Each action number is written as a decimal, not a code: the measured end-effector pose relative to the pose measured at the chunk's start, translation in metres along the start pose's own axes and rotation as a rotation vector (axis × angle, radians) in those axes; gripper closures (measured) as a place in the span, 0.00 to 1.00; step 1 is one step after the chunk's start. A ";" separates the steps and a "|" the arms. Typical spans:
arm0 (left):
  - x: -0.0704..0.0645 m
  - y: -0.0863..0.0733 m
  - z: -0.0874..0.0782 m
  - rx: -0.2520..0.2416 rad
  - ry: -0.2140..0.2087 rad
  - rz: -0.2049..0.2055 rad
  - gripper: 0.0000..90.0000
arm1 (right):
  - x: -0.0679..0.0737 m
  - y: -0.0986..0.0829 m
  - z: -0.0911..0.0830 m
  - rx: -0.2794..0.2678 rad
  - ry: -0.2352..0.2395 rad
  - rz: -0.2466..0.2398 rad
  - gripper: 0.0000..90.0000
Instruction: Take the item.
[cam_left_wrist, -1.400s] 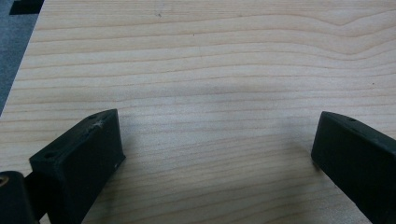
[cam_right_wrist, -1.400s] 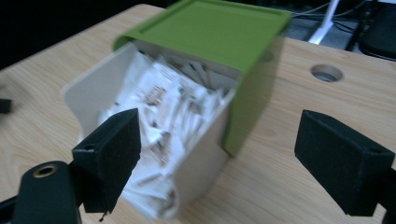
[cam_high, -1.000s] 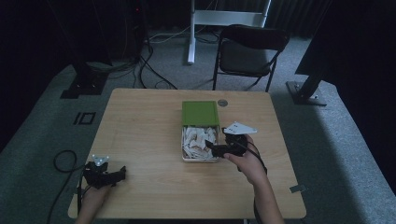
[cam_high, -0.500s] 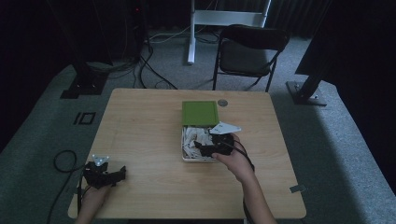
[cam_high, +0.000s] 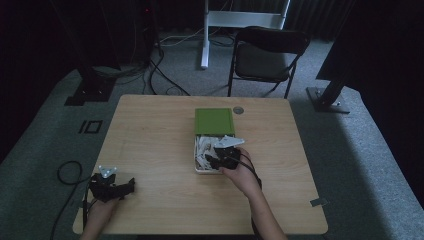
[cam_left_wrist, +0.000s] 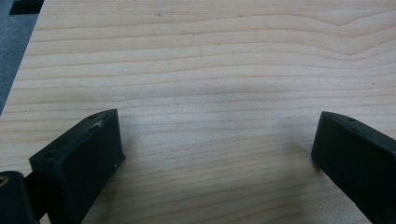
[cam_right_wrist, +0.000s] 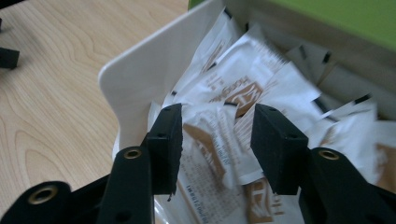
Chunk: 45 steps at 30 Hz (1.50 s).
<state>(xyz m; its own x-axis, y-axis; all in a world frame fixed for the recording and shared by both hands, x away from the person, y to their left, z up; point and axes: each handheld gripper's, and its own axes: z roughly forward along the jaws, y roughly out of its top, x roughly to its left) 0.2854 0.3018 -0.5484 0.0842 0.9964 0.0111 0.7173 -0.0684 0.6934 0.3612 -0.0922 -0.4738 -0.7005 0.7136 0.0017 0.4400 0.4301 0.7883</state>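
Now the right tool (cam_right_wrist: 215, 140) is inside the white box (cam_right_wrist: 140, 79), its jaws partly open with one white packet (cam_right_wrist: 212, 140) lying directly between them. Far away, the left tool (cam_high: 111, 186) rests wide open on the table (cam_left_wrist: 210, 60).

Dim lab or studio, perhaps, wooden table (cam_high: 150, 145), folding chair (cam_high: 267, 57), floor cables (cam_high: 160, 65), stand bases (cam_high: 90, 92)

Overhead faces forward-down; gripper views close (shared table (cam_high: 160, 135)).
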 end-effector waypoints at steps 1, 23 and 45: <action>0.000 0.000 0.000 0.000 0.000 0.000 0.03 | 0.001 -0.001 0.002 0.006 -0.003 0.006 0.60; 0.000 0.000 0.000 0.000 0.000 0.001 0.03 | 0.007 -0.009 0.022 0.036 -0.041 0.008 0.85; 0.000 0.000 0.000 -0.001 0.000 0.000 0.03 | -0.004 0.018 -0.030 -0.150 -0.002 0.073 0.88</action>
<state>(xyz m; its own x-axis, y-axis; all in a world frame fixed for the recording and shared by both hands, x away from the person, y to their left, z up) 0.2855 0.3019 -0.5485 0.0845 0.9964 0.0112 0.7168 -0.0686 0.6939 0.3550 -0.1035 -0.4413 -0.6687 0.7411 0.0608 0.4002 0.2898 0.8694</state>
